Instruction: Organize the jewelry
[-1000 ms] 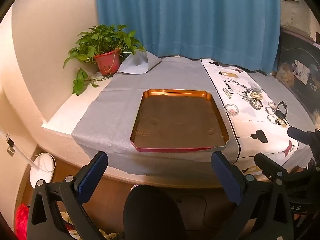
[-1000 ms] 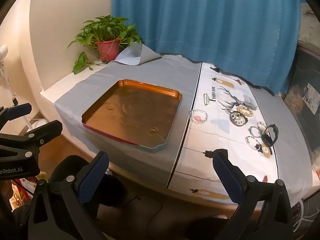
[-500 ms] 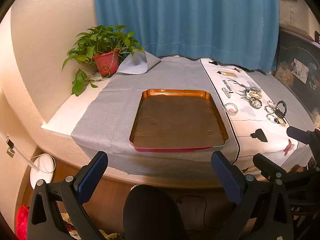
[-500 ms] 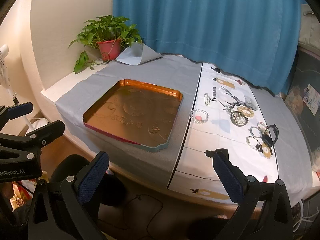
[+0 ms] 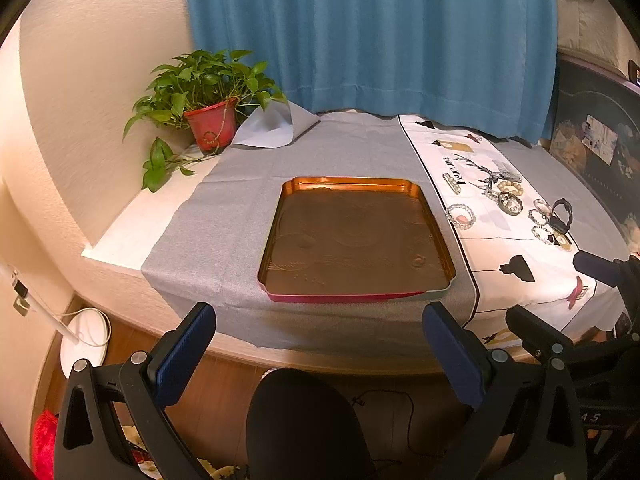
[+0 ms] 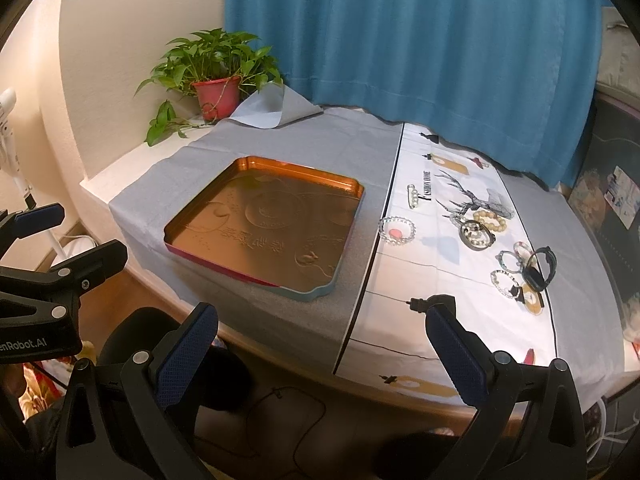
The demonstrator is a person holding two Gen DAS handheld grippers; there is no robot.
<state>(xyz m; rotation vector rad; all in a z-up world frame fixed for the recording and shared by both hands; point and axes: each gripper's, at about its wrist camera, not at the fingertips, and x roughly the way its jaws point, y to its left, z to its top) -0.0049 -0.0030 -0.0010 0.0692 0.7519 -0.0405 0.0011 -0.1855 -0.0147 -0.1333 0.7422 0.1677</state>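
Note:
An empty copper tray [image 5: 356, 236] [image 6: 264, 236] lies on the grey cloth in the middle of the table. To its right, on a white printed cloth, lie several pieces of jewelry: a clear bead bracelet [image 5: 460, 216] [image 6: 398, 231], a hair clip [image 6: 413, 196], a beige bead bracelet [image 6: 490, 218], a dark bangle [image 6: 476, 236] and a black watch [image 5: 561, 216] [image 6: 540, 268]. My left gripper [image 5: 320, 352] hangs open in front of the table edge, below the tray. Open too, my right gripper [image 6: 324, 354] is off the table's near edge, short of the jewelry.
A potted plant [image 5: 208, 100] [image 6: 214, 76] stands at the back left by the wall. A blue curtain [image 5: 368, 36] hangs behind the table. A white fan base [image 5: 86, 338] and a black chair back [image 5: 304, 424] are on the floor side.
Both grippers have drifted slightly, so the table sits a little differently in each view. Nothing on the table has moved and both grippers stay open.

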